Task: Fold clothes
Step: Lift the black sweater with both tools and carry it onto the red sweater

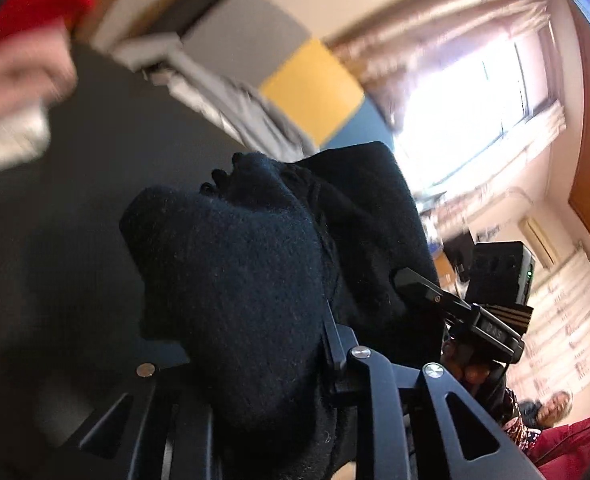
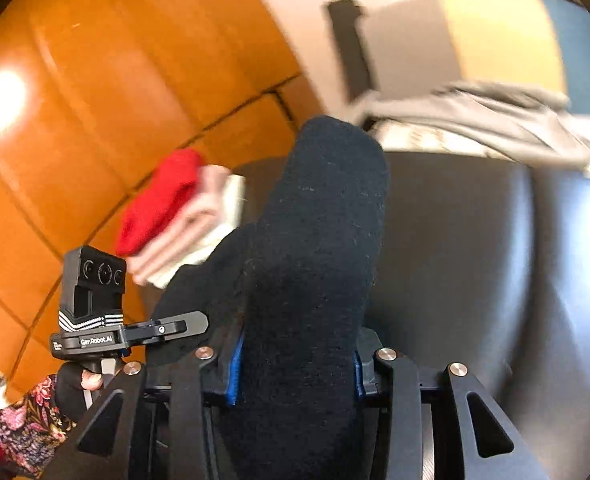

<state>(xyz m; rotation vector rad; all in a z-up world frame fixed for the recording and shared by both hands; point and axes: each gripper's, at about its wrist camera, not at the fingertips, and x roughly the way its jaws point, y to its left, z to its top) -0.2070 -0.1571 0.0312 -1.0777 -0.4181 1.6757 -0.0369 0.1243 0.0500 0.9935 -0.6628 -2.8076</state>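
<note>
A dark navy knit garment [image 1: 247, 264] is lifted above the black table [image 1: 95, 184]. It bunches up between the fingers of my left gripper [image 1: 279, 344], which is shut on it and largely hidden by the cloth. In the right wrist view the same garment [image 2: 315, 240] rises from between the blue pads [image 2: 234, 372] of my right gripper [image 2: 295, 368], which press on it from both sides. Each view shows the other gripper close alongside: the right gripper [image 1: 423, 290] reaches into the cloth's right edge, and the left gripper [image 2: 175, 326] reaches into its left edge.
A stack of folded clothes [image 2: 183, 216], red, pink and white, lies at the table's left edge. A loose grey garment [image 2: 475, 120] lies at the far side. Orange floor tiles [image 2: 115, 80] lie beyond. A hand with a floral sleeve [image 2: 35, 412] holds the left gripper. Another person [image 1: 555, 404] is at lower right.
</note>
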